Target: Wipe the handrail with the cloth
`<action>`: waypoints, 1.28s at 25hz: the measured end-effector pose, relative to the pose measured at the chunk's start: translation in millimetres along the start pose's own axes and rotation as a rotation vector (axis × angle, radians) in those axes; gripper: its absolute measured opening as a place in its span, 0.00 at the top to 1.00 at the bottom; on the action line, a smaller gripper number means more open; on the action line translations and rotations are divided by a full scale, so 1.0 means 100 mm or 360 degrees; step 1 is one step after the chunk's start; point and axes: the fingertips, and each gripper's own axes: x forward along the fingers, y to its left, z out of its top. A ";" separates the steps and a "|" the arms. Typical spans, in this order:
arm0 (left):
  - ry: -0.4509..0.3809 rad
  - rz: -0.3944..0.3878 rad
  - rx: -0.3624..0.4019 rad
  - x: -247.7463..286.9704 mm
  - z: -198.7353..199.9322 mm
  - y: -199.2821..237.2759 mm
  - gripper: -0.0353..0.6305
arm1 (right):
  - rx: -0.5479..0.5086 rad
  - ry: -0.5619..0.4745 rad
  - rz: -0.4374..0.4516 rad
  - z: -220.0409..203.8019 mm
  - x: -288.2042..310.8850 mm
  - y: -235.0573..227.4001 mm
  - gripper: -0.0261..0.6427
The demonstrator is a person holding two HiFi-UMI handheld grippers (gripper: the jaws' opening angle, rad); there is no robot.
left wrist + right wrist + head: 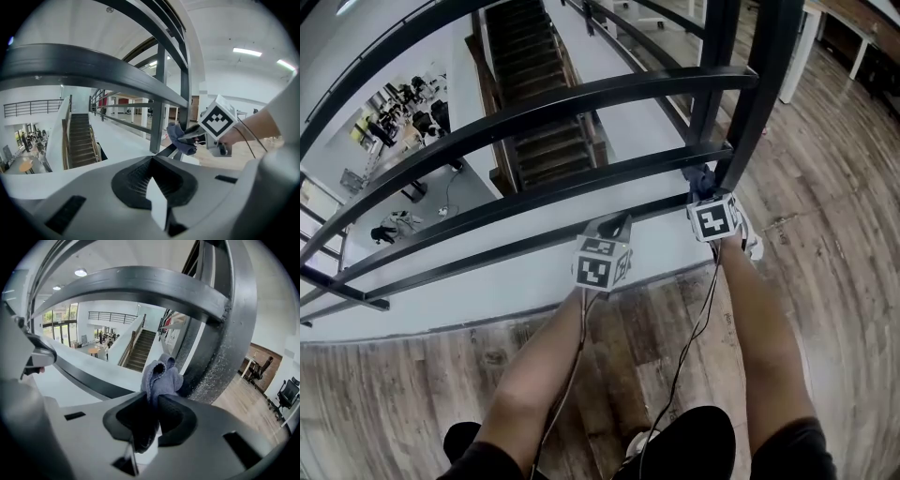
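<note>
**Right gripper has cloth at the post joint; left gripper idle**

Right gripper (152, 401): the jaws are closed tight on a bunched blue-grey fabric cloth (161, 376). The pinch takes the lower part of the cloth, so a loose wad stands free ahead of the pads to serve as the wiping face. That wad lies against, or just beside, the dark speckled upright metal post (220, 357) at 2 o'clock of the jaws. Contact cannot be confirmed.

Left gripper (151, 161): the jaws are together with nothing between them. In the head view it sits at 7 o'clock of the right gripper, just beside a lower bar. It is judged to be held out of the working hand's way.

Handrail: the dark grey metal handrail (609, 92) has several long horizontal bars crossing the head view from 8 o'clock to 1 o'clock and joining the post. The cloth (701, 176) sits low on it, where a lower bar meets the post, not on the top rail.

Surroundings: a wood-plank floor (825, 234) lies under the person. A dark staircase (546, 155) shows through the bars at 11 o'clock, on the level below.

Assessment: the work appears to be at the joint, with the long bar runs toward 9 o'clock yet to be covered. The free fold could snag in the corner or be dragged out of the pads.
</note>
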 end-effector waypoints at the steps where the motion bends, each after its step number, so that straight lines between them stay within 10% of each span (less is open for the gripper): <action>1: 0.0006 -0.0006 0.0007 -0.01 -0.02 -0.01 0.94 | -0.0010 -0.0010 -0.0012 0.01 -0.01 0.00 0.86; 8: -0.0043 0.0011 -0.0010 -0.42 -0.09 0.16 0.94 | 0.0137 -0.0128 -0.0103 0.11 -0.09 0.06 0.86; 16: -0.0163 0.0165 -0.0028 -1.31 -0.16 0.82 0.94 | 0.0235 -0.0347 0.0312 0.48 -0.48 1.97 0.86; 23: -0.0197 0.0208 -0.0067 -2.90 0.78 1.42 0.94 | 0.0145 -0.0435 0.0417 1.83 -1.88 3.11 0.86; 28: -0.0178 0.0291 -0.0184 -3.49 0.20 1.80 0.94 | 0.0222 -0.0491 0.0466 1.69 -2.28 3.92 0.86; 32: -0.0227 0.0341 -0.0147 -4.19 0.83 1.86 0.94 | 0.0232 -0.0567 0.0430 2.21 -3.12 3.99 0.86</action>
